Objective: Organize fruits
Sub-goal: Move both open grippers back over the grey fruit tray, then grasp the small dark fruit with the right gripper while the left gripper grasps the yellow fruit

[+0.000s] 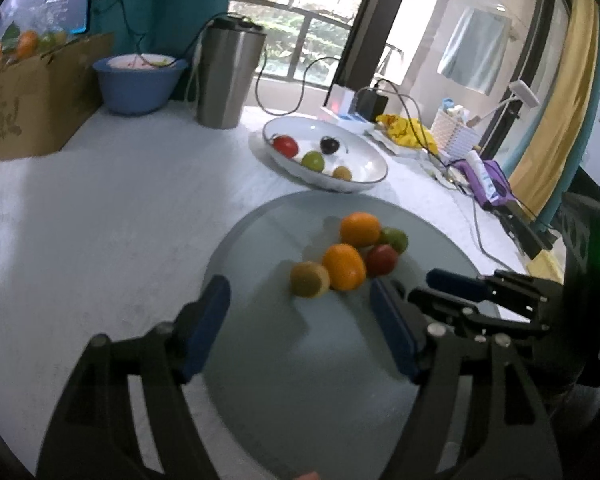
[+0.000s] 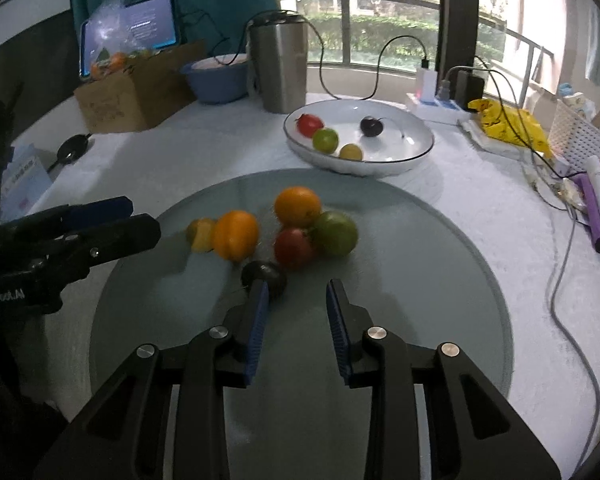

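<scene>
- A lived-in home, by a balcony window [image 2: 380, 28] with a railing and greenery outside.
- The white table [image 2: 204, 152] carries household clutter: steel tumbler [image 2: 278, 68], blue bowl [image 2: 216, 80], cardboard box [image 2: 136, 96], charging cables.
- A towel [image 1: 476, 50] hangs nearby.

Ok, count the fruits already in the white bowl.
4, none visibly hidden: a red round fruit at the left, a green round fruit beside it, a small yellow fruit at the near rim, and a dark purple fruit near the middle.
</scene>
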Motion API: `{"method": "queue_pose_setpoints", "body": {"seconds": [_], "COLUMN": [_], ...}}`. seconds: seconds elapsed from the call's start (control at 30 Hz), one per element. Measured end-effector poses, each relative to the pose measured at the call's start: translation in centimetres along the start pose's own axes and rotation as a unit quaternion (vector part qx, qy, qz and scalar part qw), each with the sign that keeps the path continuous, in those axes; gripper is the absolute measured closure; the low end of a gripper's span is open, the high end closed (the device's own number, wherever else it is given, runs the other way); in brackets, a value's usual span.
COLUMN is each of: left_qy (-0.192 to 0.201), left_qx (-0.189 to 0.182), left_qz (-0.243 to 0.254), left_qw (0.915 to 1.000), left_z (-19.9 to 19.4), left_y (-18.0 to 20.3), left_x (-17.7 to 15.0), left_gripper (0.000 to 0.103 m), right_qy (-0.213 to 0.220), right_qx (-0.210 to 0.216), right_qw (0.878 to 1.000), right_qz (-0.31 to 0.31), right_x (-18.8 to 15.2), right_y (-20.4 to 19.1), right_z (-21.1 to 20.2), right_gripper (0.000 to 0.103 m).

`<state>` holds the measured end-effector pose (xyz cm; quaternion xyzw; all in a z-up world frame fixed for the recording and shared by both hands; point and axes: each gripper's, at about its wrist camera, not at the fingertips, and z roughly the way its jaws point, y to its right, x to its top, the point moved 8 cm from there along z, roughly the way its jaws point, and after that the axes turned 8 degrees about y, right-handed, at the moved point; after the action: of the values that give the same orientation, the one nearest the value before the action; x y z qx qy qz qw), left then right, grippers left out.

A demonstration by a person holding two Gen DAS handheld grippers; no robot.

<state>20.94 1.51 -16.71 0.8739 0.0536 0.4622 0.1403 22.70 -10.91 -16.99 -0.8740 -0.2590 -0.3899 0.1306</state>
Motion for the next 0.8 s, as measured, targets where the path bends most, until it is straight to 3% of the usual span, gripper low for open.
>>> {"method": "queue_pose_setpoints", "body": {"seconds": [0.37,0.8], "left_qy": [-0.003,-0.037], "left_qx": [-0.004,-0.003], "left_qz": [-0.02,0.021], "left_qw": [0.9998,0.9991], "left_z": [0.1,2.7], "left_y": [-1.4,-0.1], "left_x": [0.0,-0.5], "left_gripper": [0.029,0.029], "right_qy": [-0.021,-0.021], "right_qx": [0.019,0.044], "right_qw": [1.0,0.999], "right_qz": [-0.004,0.005], "right_x": [-0.9,-0.1], "right_y": [-1.7,-1.5], "right_z": [1.8,2.6], "right_gripper": [0.07,0.074]}}
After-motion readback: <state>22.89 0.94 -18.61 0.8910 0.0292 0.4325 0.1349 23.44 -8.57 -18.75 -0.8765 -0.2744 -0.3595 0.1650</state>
